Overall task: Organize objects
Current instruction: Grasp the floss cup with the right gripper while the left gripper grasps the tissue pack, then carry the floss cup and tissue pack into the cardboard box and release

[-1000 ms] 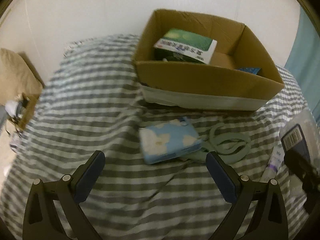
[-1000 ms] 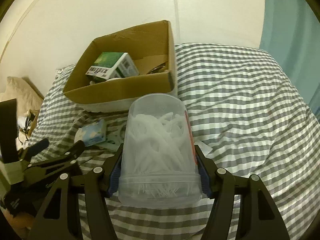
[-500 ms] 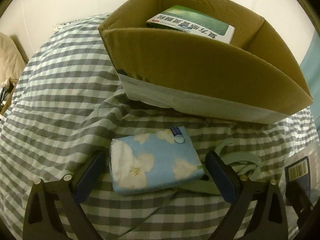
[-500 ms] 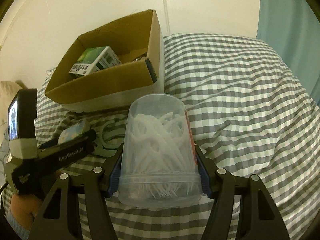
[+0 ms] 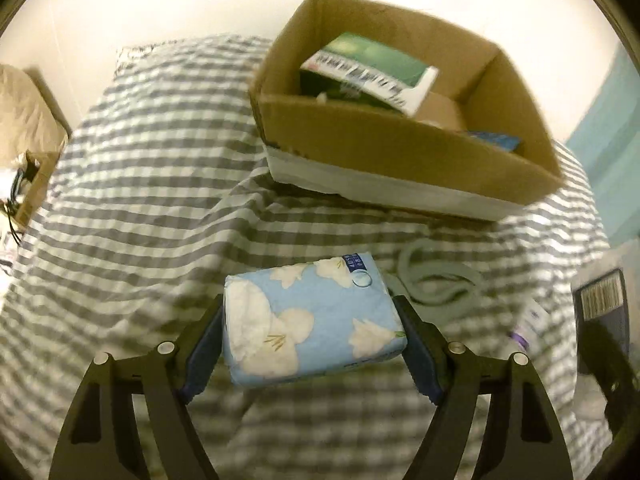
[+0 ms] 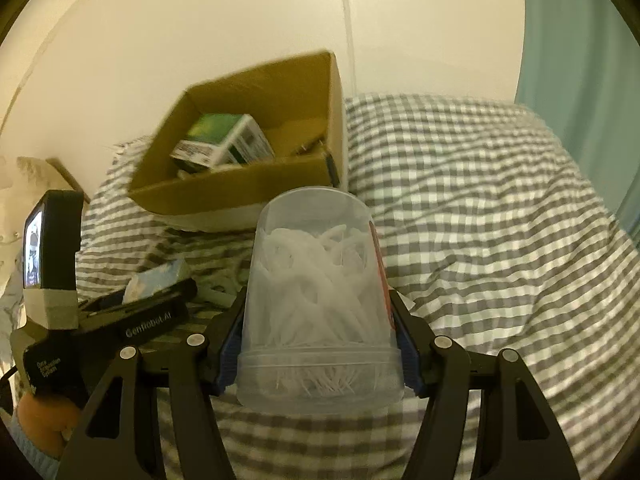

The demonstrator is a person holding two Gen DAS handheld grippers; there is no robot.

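My left gripper (image 5: 312, 340) is shut on a light blue tissue pack with white flowers (image 5: 312, 320) and holds it above the checked bed cover. My right gripper (image 6: 318, 344) is shut on a clear plastic jar of white floss picks (image 6: 320, 300), held upside down with its lid toward me. An open cardboard box (image 5: 400, 136) stands on the bed ahead; it holds a green and white carton (image 5: 368, 72) and a small blue item (image 5: 496, 140). The box (image 6: 248, 188) and the tissue pack (image 6: 156, 280) also show in the right wrist view.
A pale green cord or strap (image 5: 436, 280) lies coiled on the cover right of the tissue pack. A small white and purple tube (image 5: 528, 324) lies further right. A beige pillow (image 5: 24, 112) is at the far left. A teal curtain (image 6: 580, 60) hangs at the right.
My left gripper closed on the tissue pack and lifted it off the cover, pulling back from the box. My right gripper still holds the jar and has risen a little.
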